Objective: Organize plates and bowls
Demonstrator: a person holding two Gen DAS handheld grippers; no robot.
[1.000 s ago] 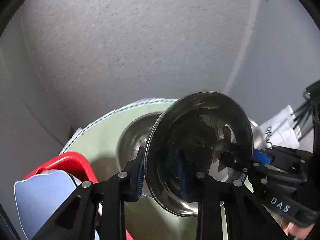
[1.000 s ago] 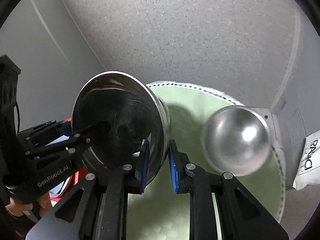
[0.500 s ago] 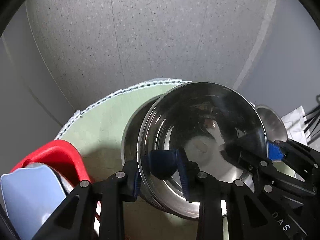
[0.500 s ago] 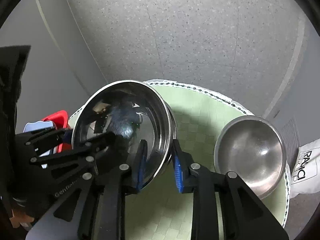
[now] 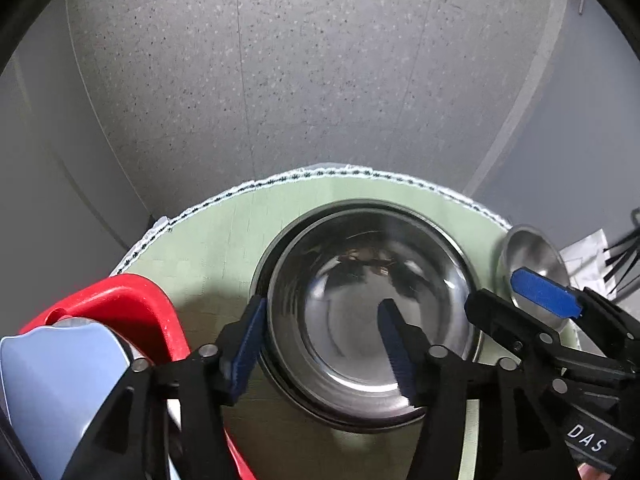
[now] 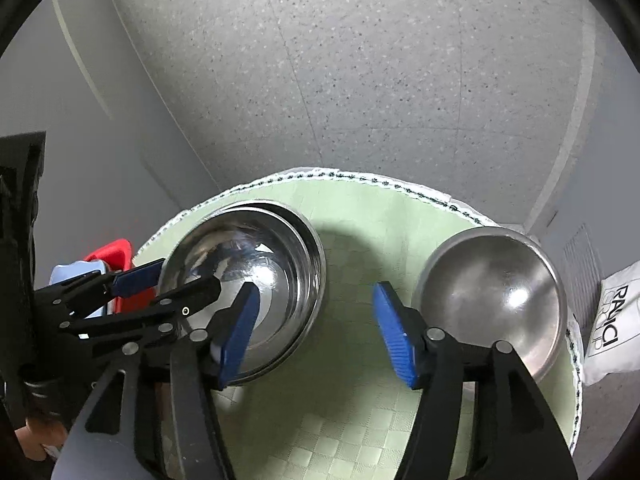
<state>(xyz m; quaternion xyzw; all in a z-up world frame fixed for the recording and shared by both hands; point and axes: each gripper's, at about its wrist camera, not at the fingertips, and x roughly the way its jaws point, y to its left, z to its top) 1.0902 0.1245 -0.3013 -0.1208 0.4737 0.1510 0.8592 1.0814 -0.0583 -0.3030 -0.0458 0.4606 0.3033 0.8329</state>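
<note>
Red rack [image 5: 132, 300]: far left of the mat, holding a pale blue plate [image 5: 56, 384]. It sits just beside the left claw's outer finger.

Left claw [image 5: 324, 344]: spread. One pad is outside the near rim of the stack, the other inside the top bowl. A second ago it pinched that rim with the bowl tilted up in the air; now no pad visibly presses the metal.

Stack [image 6: 256, 276]: top bowl [image 5: 372, 304] nested in a second steel bowl [image 5: 280, 248], whose rim shows as a ring around it. Both sit level on the left half of the mat.

Change: the carried bowl has come down from a steep tilt into the lower bowl, and both claws have opened.

Meaning: judged from this, one nesting step is done and the release is complete or nearly so.

Right claw [image 6: 316, 332]: spread wide. Its left pad overlaps the stack's near right rim; whether it touches cannot be told. Its right pad hangs over bare mat.

Mat [image 6: 360, 240]: round, green, stitched border. Bare cloth lies between the stack and the third bowl.

Third bowl [image 6: 492, 296]: alone at the right of the mat, well apart from the stack, its far side close to the border.

Edges: floor lies past the border on the far side; a white bag [image 6: 612, 324] lies off the mat to the right.

Room: the open middle strip gives the right claw a path to the third bowl. The left claw is hemmed between rack and stack, so it should lift upward to withdraw.
</note>
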